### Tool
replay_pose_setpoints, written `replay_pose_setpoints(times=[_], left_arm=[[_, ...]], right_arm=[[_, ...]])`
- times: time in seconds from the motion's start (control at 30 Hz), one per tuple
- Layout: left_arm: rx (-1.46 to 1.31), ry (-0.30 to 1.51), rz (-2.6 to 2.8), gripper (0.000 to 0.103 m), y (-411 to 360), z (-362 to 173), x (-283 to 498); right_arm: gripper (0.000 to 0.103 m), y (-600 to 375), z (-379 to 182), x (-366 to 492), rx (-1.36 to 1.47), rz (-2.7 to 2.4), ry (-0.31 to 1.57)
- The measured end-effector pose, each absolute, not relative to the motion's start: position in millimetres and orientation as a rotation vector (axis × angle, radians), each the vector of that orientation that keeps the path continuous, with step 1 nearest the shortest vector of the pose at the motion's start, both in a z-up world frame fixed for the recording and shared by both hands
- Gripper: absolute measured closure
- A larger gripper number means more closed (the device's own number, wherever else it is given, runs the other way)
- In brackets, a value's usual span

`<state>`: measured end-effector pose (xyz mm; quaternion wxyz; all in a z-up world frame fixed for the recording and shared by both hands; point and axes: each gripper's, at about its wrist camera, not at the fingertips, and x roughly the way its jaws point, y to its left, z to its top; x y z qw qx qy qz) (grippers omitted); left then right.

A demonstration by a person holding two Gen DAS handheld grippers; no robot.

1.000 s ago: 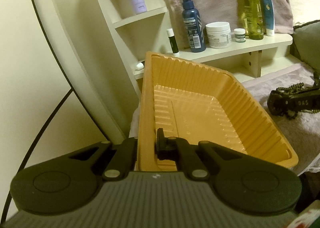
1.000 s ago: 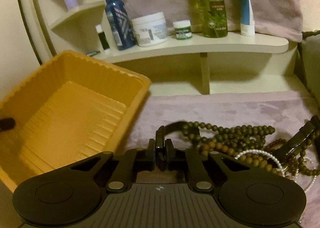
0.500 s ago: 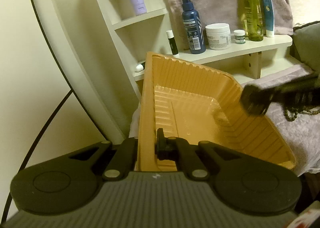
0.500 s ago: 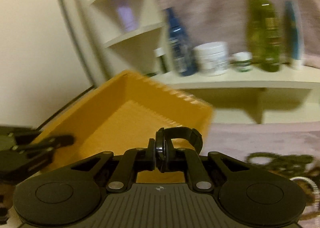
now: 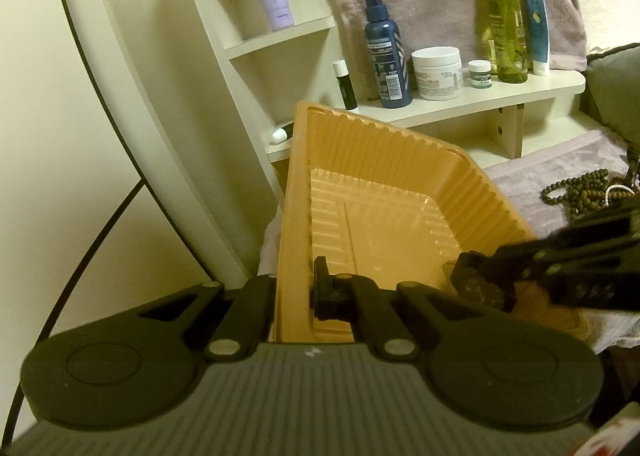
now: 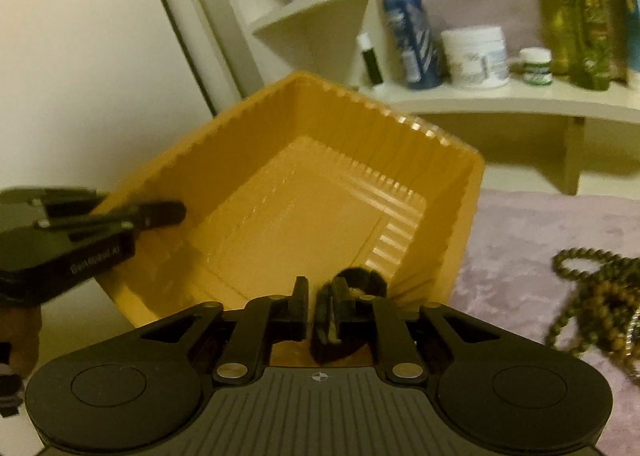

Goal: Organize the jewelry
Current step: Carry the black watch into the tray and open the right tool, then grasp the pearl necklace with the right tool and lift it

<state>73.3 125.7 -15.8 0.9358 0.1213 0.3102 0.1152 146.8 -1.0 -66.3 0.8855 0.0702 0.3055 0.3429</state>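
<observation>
An orange ribbed plastic tray (image 5: 384, 183) stands tilted at the left end of a mauve cloth. My left gripper (image 5: 296, 296) is shut on the tray's near wall; it also shows at the left of the right wrist view (image 6: 160, 211). My right gripper (image 6: 312, 306) is over the tray's near right corner, jaws slightly apart, with a dark ring-shaped bracelet (image 6: 356, 284) against its right finger. In the left wrist view the right gripper (image 5: 476, 284) reaches in from the right. A heap of green and brown bead strings (image 6: 592, 296) lies on the cloth.
A cream shelf unit (image 5: 460, 105) stands behind the tray with a blue spray bottle (image 5: 386, 51), a white jar (image 5: 437, 73), a small jar, a green bottle (image 5: 506, 23) and a blue tube. A mauve towel hangs behind. A pale wall lies left.
My right gripper has carried the dark bracelet from the bead heap leftward to above the tray, and its jaws have parted a little. The left gripper keeps its hold on the tray.
</observation>
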Motion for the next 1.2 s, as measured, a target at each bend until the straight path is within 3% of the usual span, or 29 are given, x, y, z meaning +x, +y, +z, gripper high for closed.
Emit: replay_pose_setpoints(times=[0.23, 0.6, 1.2], left_arm=[[0.251, 0.631, 0.236, 0.101, 126, -16, 73], [0.248, 0.63, 0.241, 0.101, 126, -16, 73], [0.253, 0.636, 0.243, 0.101, 126, -16, 74]], right_arm=[[0.087, -41, -54, 134, 0.066, 0.478, 0.528], [0.087, -126, -90, 131, 0.055, 0.182, 0.61], [0.087, -111, -106, 158, 0.098, 0.222, 0.654]])
